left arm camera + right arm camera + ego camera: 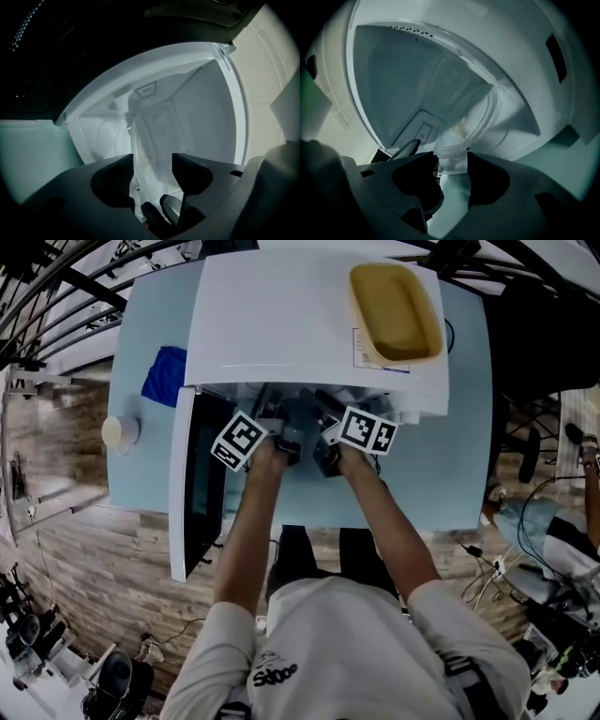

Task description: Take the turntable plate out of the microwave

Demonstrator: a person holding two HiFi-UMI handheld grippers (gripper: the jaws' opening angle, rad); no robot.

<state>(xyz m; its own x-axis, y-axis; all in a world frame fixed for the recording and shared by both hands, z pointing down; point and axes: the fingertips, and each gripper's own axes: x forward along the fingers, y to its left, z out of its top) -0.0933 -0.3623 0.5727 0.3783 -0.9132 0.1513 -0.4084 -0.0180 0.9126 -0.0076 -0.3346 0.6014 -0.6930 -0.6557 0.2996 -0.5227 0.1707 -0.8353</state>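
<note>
The white microwave (281, 324) stands on a pale blue table, its door (200, 486) swung open to the left. Both grippers reach into its mouth side by side. The clear glass turntable plate (142, 145) lies inside the cavity; in the head view the microwave's top hides it. My left gripper (152, 160) is rolled over and open, its jaws astride the plate's near rim with a wide gap. In the right gripper view the plate (468, 123) tilts across the cavity. Its rim reaches between the tips of my right gripper (453, 160), which stands open.
A yellow tub (396, 313) sits on top of the microwave. On the table (450, 474), a blue cloth (164, 376) and a pale cup (120, 432) lie left of the microwave. The open door juts out over the table's front edge. Cables and gear lie on the floor.
</note>
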